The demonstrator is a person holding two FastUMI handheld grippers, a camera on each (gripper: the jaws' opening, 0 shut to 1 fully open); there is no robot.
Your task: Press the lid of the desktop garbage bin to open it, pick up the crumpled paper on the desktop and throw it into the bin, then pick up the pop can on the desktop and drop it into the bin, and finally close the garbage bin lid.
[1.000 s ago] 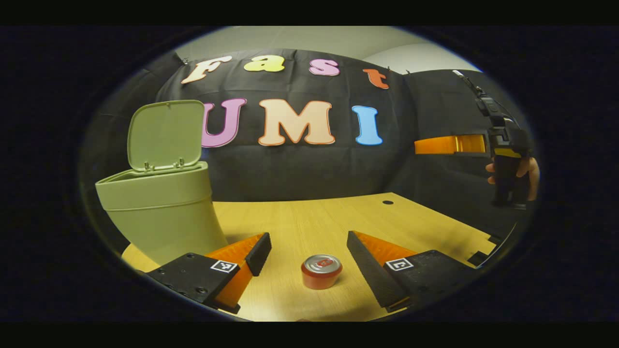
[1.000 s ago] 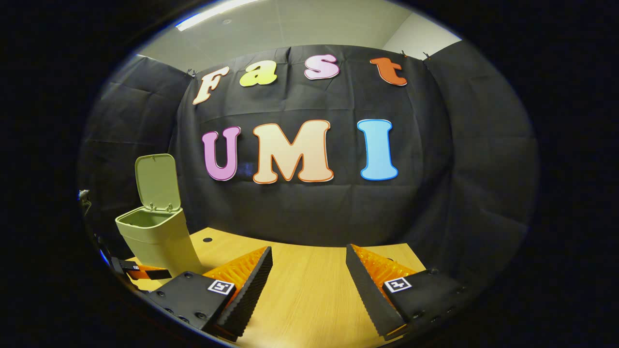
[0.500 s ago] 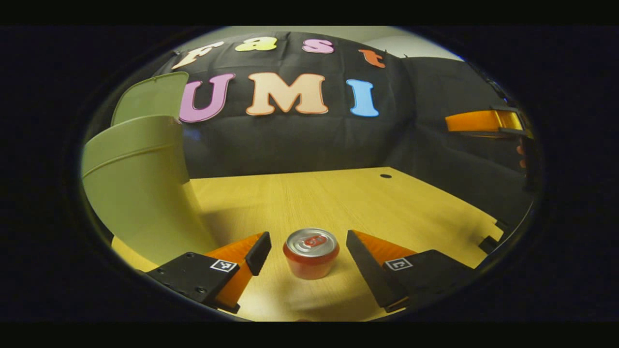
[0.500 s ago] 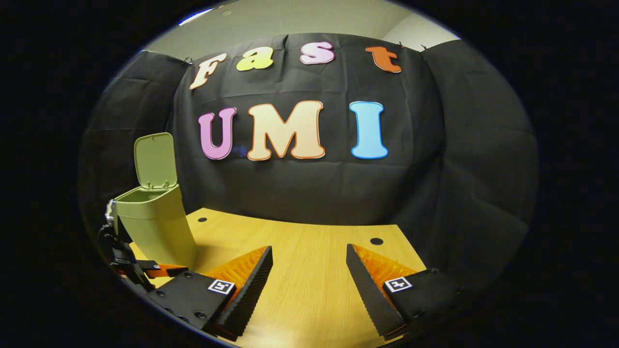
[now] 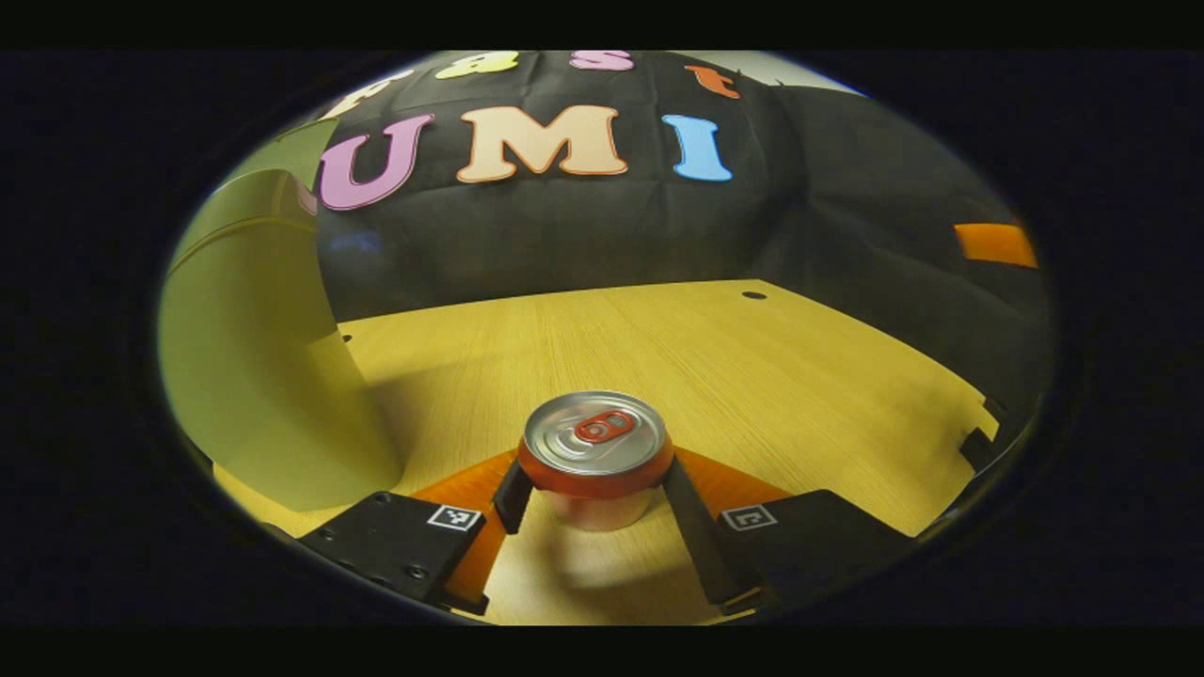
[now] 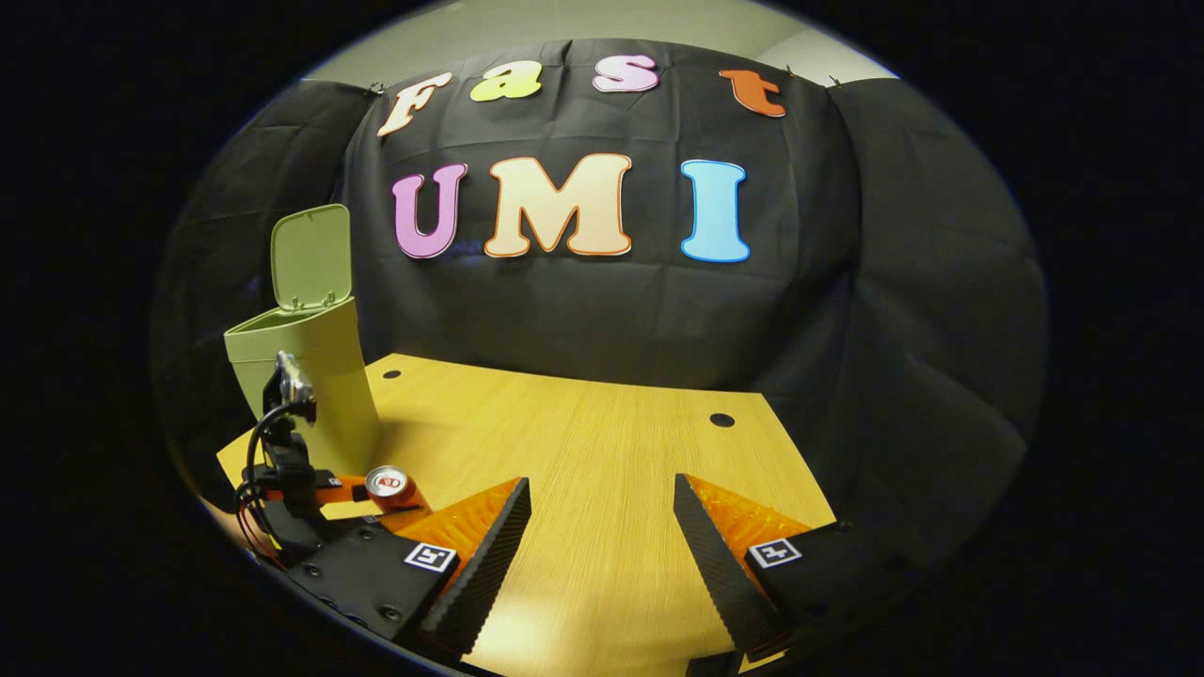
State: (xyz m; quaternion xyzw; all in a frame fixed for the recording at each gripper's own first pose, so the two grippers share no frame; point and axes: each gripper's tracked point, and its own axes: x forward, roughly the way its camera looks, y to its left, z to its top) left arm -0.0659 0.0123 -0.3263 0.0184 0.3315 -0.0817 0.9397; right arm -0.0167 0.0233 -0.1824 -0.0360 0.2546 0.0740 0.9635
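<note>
Bin: The green bin (image 5: 254,357) stands on the left of the bench (image 5: 752,376). Its lid (image 6: 310,256) stands straight up, so the top is open for me to drop things in.

Pop can: The pop can (image 5: 595,456) stands upright on the bench, near the bin. It sits right between my left jaws, so I can take it by its sides.

Left gripper: My left gripper (image 5: 593,494) is down low at the can. In the left gripper view the jaws are pulled in narrow, one on each side of the can, and they look like they touch it. I think I have it, but it is not lifted yet. In the right gripper view I see this gripper at the can beside the bin.

Paper: I think the paper part is done, since I am on the can now.

Right gripper: My right gripper (image 6: 602,536) has its jaws wide and holds nothing. It waits over the bare bench, well apart from the can, so it stays out of the way.

Next: I should lift the can up over the bin rim and let go.
</note>
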